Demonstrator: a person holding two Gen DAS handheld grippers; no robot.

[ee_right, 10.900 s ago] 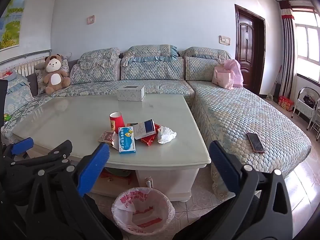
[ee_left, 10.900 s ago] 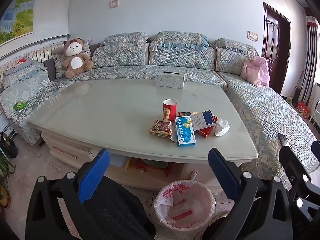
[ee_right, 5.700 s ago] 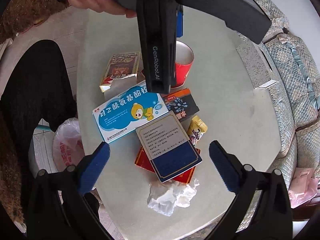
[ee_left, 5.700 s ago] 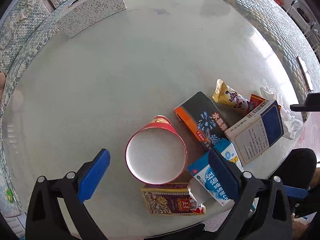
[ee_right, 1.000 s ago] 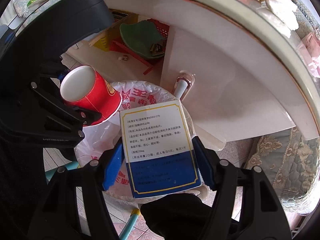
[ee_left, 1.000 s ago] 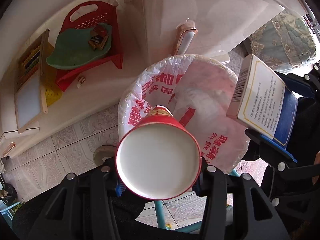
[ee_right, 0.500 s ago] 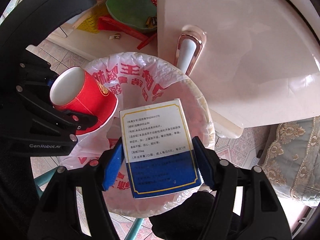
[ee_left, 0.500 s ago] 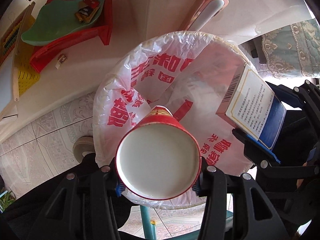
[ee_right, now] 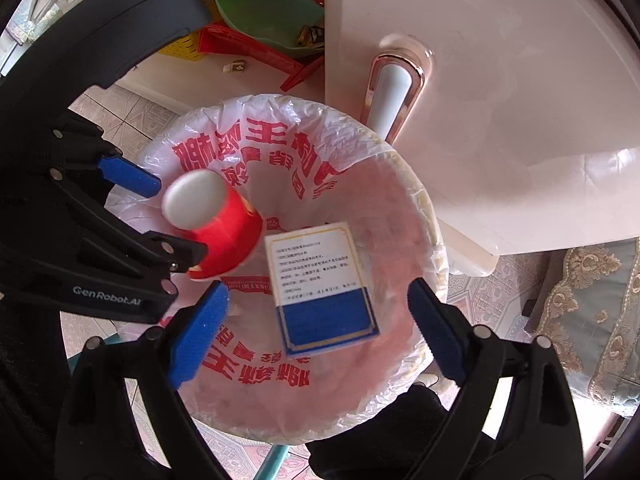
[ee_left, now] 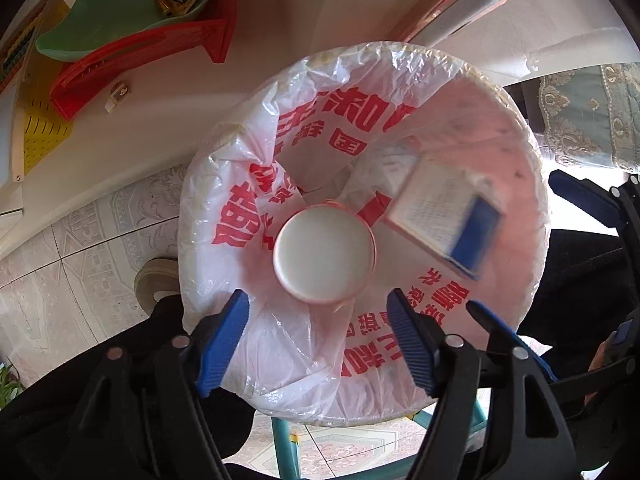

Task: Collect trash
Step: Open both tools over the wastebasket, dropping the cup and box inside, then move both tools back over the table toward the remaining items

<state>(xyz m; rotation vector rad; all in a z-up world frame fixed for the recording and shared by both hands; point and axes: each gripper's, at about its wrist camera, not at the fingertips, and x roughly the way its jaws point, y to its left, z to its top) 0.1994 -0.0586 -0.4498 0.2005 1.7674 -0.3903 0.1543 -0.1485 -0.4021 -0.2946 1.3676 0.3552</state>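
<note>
A white-lined trash bin with red print fills both views from above. The red paper cup is blurred, mouth up, inside the bin's opening, clear of my left gripper, whose jaws are opening with nothing pressed between the blue pads. The white and blue box hangs loose over the bag, ahead of my right gripper; its jaws are opening too and the pads do not touch it. In the right wrist view the cup sits tilted beside the left gripper's fingers.
The cream table cabinet with a pink-rimmed handle stands right behind the bin. A red basket with a green dish sits on the low shelf. Sofa cover at right, tiled floor, a teal stool leg below.
Both grippers have sunk closer to the bin and then opened. The cup and the box have left the pads and are dropping into the bag.
</note>
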